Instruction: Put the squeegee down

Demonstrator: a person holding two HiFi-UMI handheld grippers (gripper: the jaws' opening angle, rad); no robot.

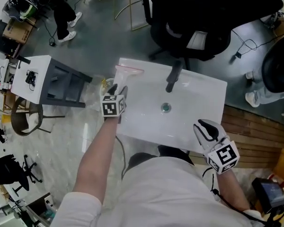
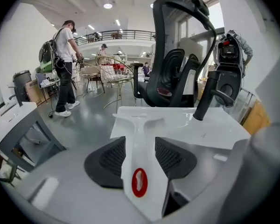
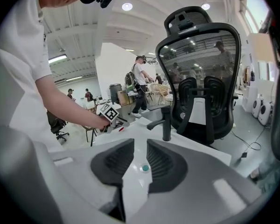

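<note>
The squeegee (image 1: pixel 128 70) is white with a reddish blade edge and lies on the far left corner of the white sink (image 1: pixel 199 103). In the left gripper view its handle (image 2: pixel 139 171), with a red hanging hole, runs between the jaws toward the blade on the sink's rim (image 2: pixel 214 129). My left gripper (image 1: pixel 117 90) (image 2: pixel 140 143) stands open wide around that handle. My right gripper (image 1: pixel 206 126) (image 3: pixel 141 148) hovers at the sink's near right corner, open by a narrow gap with nothing in it; the drain (image 3: pixel 144 168) shows through the gap.
A black faucet (image 1: pixel 173 77) stands at the sink's far side, the drain (image 1: pixel 166 108) in the middle. A black office chair (image 1: pixel 203 27) is behind the sink. A white side table (image 1: pixel 38 77) stands to the left, wooden planks (image 1: pixel 255 131) to the right. A person (image 2: pixel 65 73) stands far off.
</note>
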